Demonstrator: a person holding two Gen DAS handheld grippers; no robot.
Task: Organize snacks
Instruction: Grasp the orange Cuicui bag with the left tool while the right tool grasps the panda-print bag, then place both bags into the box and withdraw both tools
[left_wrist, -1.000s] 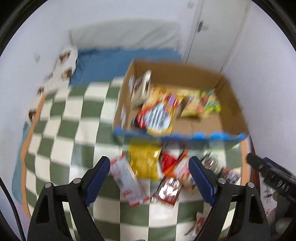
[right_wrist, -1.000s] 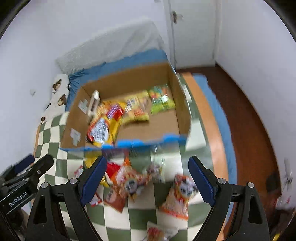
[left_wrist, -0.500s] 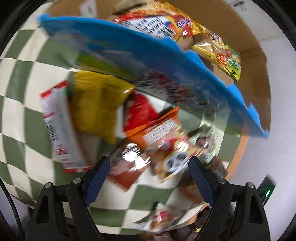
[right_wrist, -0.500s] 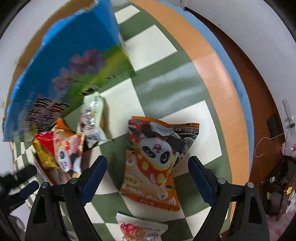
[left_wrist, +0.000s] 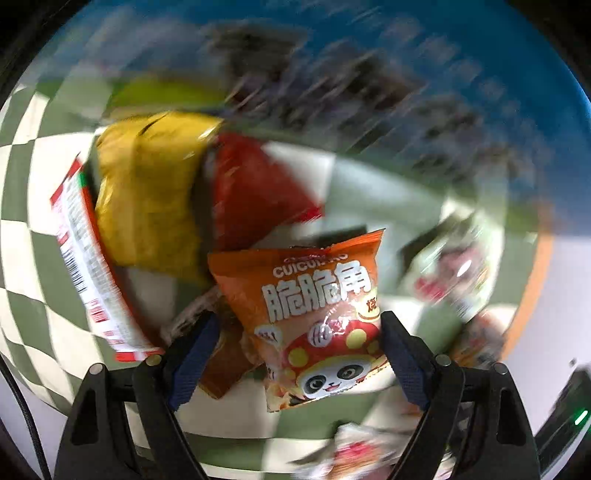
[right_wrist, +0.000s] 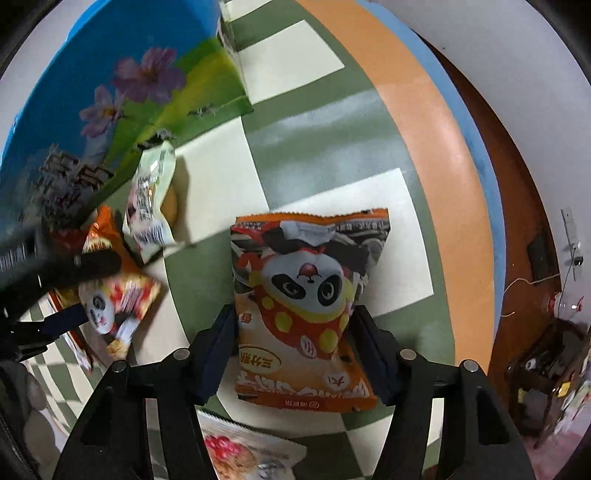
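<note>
My right claw (right_wrist: 295, 350) points down over the orange panda packet (right_wrist: 306, 306) that lies flat on the checked green and cream cover (right_wrist: 325, 122), well clear of the other snacks; its jaws are closing with the packet between them, the blue pads at the bag's two side edges, though I cannot tell whether they bite yet; my left claw (left_wrist: 295, 354) stands spread over a second orange packet (left_wrist: 314, 317), the one with white lettering, which lies partly on a brown wrapper (left_wrist: 225, 354), and nothing is pinched there; beside it sit a yellow bag (left_wrist: 147, 188), a red one (left_wrist: 251, 188) and a white-and-red packet (left_wrist: 88, 258), all close under the blue printed wall of the box (left_wrist: 406, 66). To do this step well, I judge I should let the right jaws finish closing low on the packet's middle, so they take the crimped sides and not only the air-filled face; a puffed bag can squirt out of a high, shallow pinch; I would squeeze just until it stops sliding, since the crisps inside will crush. With the left, I should set the pads squarely either side of the lettered packet alone and keep the left finger (left_wrist: 192, 354) off the brown wrapper beneath, lest both come up together; then lift each straight up before carrying it over the box wall.
</note>
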